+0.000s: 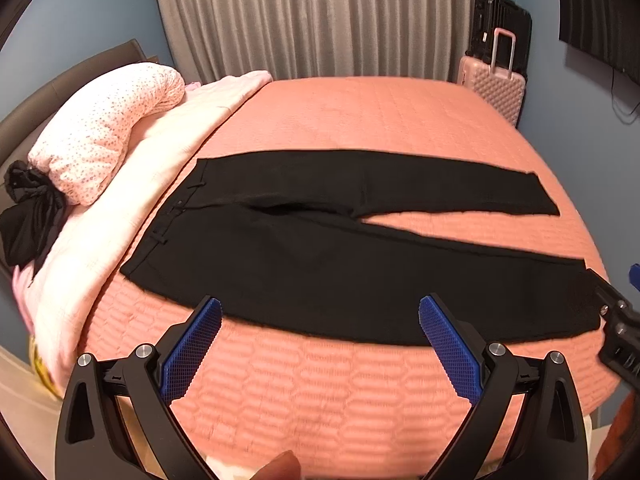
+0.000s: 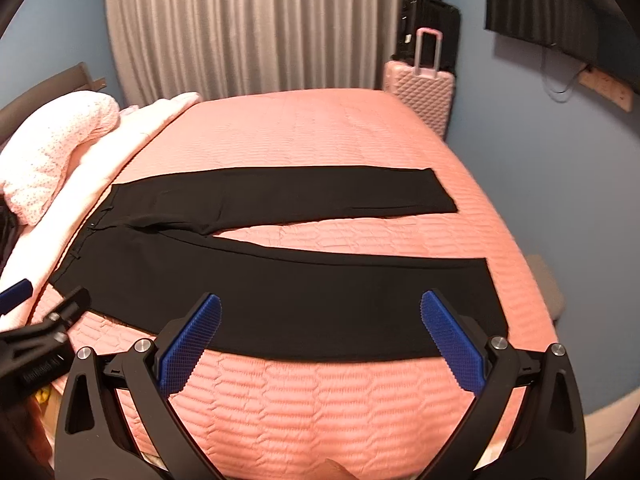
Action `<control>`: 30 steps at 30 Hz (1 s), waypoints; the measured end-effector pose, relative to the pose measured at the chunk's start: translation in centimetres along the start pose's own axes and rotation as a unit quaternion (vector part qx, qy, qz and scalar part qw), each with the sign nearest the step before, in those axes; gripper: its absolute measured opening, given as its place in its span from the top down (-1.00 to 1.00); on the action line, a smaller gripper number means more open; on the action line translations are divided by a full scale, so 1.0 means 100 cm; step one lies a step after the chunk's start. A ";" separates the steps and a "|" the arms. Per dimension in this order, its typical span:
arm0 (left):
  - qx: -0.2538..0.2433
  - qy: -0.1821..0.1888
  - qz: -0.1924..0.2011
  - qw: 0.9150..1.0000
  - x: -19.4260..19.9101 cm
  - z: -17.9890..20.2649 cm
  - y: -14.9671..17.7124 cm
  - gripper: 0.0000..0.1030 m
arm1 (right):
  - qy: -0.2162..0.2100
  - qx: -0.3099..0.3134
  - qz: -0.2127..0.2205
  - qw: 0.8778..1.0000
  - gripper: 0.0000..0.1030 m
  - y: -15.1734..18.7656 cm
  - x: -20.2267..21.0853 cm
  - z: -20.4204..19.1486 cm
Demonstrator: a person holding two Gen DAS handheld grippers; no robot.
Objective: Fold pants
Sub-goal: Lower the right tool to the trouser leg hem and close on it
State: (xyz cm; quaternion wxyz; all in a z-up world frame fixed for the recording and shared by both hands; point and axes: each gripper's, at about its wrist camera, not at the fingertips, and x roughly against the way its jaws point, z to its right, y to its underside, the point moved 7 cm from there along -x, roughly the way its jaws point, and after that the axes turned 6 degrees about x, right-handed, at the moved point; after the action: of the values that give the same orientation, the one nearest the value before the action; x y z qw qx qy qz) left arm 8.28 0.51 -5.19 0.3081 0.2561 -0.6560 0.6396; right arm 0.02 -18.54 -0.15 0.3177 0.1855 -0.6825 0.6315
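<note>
Two claws hang over the near edge of a bed (image 1: 360, 120), both with their blue pads spread wide and nothing between them. The left claw (image 1: 320, 308) is released, and its fingertips sit just over the near hem side of a pair of black pants (image 1: 304, 264). The right claw (image 2: 320, 304) is likewise released, its pads framing the lower part of the near leg. In the left wrist view the right claw shows at the far right edge; in the right wrist view the left claw shows at the far left edge, so the two are side by side and well apart.

The pants lie flat and unfolded on the salmon quilted cover, straight ahead of both claws. Their waistband points to the left of the claws, near a pale pink blanket (image 1: 132, 184), and the two legs run off to the right, splayed in a narrow V with cover showing between them. The near leg is just beyond the fingertips; the far leg lies farther ahead.

Ahead and to the left of the claws, a dotted pink pillow (image 1: 108, 128) rests on the blanket. Far ahead hangs a grey curtain (image 1: 320, 16), and ahead to the right a pink suitcase (image 1: 494, 92) stands in front of a black one (image 1: 502, 28).
</note>
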 end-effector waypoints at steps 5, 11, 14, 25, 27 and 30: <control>0.015 -0.001 0.020 1.000 -0.047 -0.020 -0.031 -0.90 | -0.072 -0.013 0.026 0.997 -0.91 -0.037 -0.063 0.054; 0.044 0.005 0.021 0.999 -0.111 -0.028 -0.059 -0.90 | -0.060 -0.036 0.005 0.998 -0.91 -0.085 -0.180 0.156; 0.048 0.007 0.027 0.998 -0.139 -0.020 -0.068 -0.90 | -0.034 -0.053 -0.001 0.998 -0.91 -0.105 -0.230 0.206; 0.013 0.003 0.008 1.000 -0.216 0.030 -0.067 -0.87 | -0.061 -0.028 -0.068 0.995 -0.57 -0.131 -0.386 0.285; 0.015 0.016 0.004 1.000 -0.222 0.038 -0.065 -0.87 | -0.079 -0.027 -0.087 0.993 -0.57 -0.133 -0.404 0.290; 0.017 0.029 -0.001 0.999 -0.226 0.046 -0.062 -0.89 | -0.092 -0.022 -0.105 0.990 -0.58 -0.133 -0.425 0.303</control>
State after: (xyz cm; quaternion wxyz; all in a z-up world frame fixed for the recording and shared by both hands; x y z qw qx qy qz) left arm 27.78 -5.70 -17.49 0.3236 0.2431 -0.6357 0.6574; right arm 33.65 -56.25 -18.68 0.3223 0.3065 -0.6993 0.5596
